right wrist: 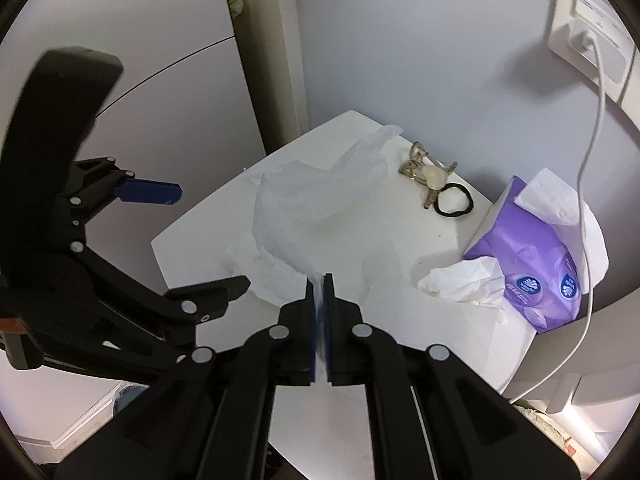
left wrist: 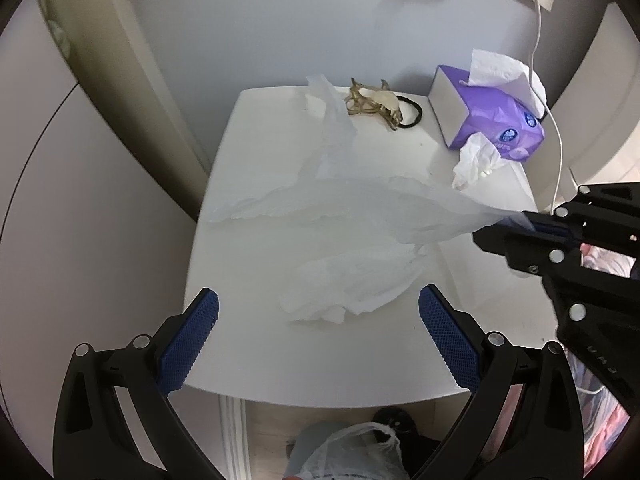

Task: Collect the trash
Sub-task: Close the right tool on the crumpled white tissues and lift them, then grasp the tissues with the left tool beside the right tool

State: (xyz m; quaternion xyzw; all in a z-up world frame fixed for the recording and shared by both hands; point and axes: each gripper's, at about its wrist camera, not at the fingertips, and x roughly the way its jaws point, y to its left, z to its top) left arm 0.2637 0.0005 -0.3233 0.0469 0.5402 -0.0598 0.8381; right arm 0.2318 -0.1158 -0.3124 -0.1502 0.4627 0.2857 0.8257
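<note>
A thin translucent plastic bag point(left wrist: 360, 200) point(right wrist: 320, 188) lies stretched over the small white table point(left wrist: 240, 340) point(right wrist: 400, 340). My right gripper point(left wrist: 516, 220) point(right wrist: 319, 280) is shut on the bag's edge and holds it slightly off the table at the right side. A crumpled white tissue point(left wrist: 352, 284) point(right wrist: 268, 276) lies partly under the bag. My left gripper point(left wrist: 320, 300) point(right wrist: 210, 238) hangs open just above and in front of that tissue, holding nothing. A second crumpled tissue point(left wrist: 476, 160) point(right wrist: 464, 280) rests against the purple tissue box point(left wrist: 492, 120) point(right wrist: 532, 248).
At the table's back lie a hair claw clip point(left wrist: 372, 104) point(right wrist: 424, 172) and a black hair tie point(left wrist: 412, 114) point(right wrist: 454, 200). A white cable point(left wrist: 560, 148) point(right wrist: 592, 152) hangs from a wall socket point(right wrist: 588, 32) past the box. A bag-lined bin point(left wrist: 360, 452) stands below the front edge.
</note>
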